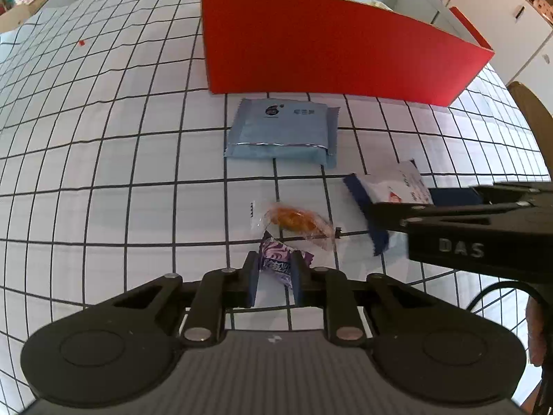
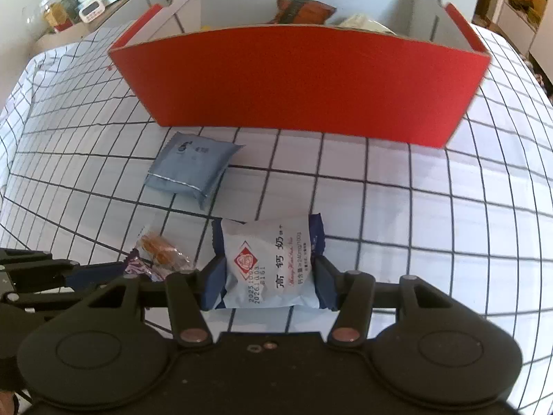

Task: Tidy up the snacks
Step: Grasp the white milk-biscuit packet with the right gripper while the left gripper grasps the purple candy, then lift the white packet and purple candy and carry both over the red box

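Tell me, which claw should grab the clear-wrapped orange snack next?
Neither just yet: both are full. The left claw is shut on the purple candy, the right claw on the white milk snack. After the drops into the red box, probably left: the orange snack lies just past its fingertips.

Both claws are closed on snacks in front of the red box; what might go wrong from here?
The left claw pinches only one end of the purple candy, so the wrapper may slip out. The clear-wrapped pastry touches it and may get dragged along. The right claw must lift the white packet over the red box's tall wall.
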### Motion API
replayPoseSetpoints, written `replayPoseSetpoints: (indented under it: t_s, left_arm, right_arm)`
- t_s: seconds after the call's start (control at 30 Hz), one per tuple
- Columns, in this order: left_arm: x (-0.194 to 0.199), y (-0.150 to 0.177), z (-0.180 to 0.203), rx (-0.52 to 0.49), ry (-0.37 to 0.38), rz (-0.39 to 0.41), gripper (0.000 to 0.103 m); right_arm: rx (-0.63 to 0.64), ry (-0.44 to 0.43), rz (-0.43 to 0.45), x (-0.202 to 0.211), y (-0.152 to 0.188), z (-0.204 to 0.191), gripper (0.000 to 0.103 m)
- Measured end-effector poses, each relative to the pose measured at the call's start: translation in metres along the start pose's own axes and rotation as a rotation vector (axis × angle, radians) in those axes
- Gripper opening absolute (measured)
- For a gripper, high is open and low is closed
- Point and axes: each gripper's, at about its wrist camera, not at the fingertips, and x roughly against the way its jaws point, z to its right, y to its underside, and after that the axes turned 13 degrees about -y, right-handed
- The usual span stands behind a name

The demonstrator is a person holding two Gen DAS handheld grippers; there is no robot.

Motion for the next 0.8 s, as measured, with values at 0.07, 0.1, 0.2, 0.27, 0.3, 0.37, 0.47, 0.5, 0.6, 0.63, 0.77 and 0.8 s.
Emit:
replayPoseSetpoints:
  t_s: [0.07,0.1,0.2,0.27,0.3,0.37,0.47,0.5,0.6,0.63,0.77,0.8]
  left_arm:
    - [0.001,0.001,-0.003,0.012,0.004,-0.002,0.018]
    - [0.002,0.001,-0.005,0.018,0.008,-0.002,0.017]
    - [0.004,0.002,-0.010,0.035,0.017,-0.004,0.016]
    - [0.007,0.003,-0.013,0.046,0.028,-0.004,0.015]
    - [0.008,0.004,-0.014,0.050,0.032,-0.003,0.015]
    - [0.012,0.005,-0.017,0.058,0.040,0.001,0.015]
    - [0.017,0.005,-0.022,0.077,0.056,0.005,0.015]
    - [0.019,0.005,-0.023,0.078,0.058,0.008,0.015]
    - [0.021,0.006,-0.025,0.068,0.078,0.017,0.015]
    - [0.021,0.006,-0.025,0.068,0.070,0.016,0.015]
    - [0.016,0.001,-0.031,0.089,0.108,-0.023,0.015]
    - [0.014,0.001,-0.031,0.090,0.110,-0.030,0.016]
  right_arm:
    - [-0.015,-0.007,0.006,0.004,0.004,0.002,0.054]
    - [-0.019,-0.011,0.010,0.008,0.006,0.003,0.054]
    - [-0.027,-0.020,0.018,0.015,0.011,0.003,0.054]
    - [-0.030,-0.028,0.024,0.019,0.014,0.003,0.054]
    - [-0.030,-0.031,0.027,0.022,0.015,0.003,0.054]
    - [-0.029,-0.035,0.033,0.029,0.017,0.002,0.054]
    - [-0.026,-0.046,0.043,0.038,0.019,0.001,0.054]
    - [-0.024,-0.048,0.046,0.040,0.020,0.000,0.054]
    - [-0.021,-0.051,0.051,0.048,0.023,0.001,0.055]
    - [-0.023,-0.054,0.051,0.049,0.024,0.001,0.055]
    - [-0.034,-0.064,0.052,0.051,0.026,0.002,0.055]
    - [-0.039,-0.068,0.055,0.052,0.026,0.002,0.055]
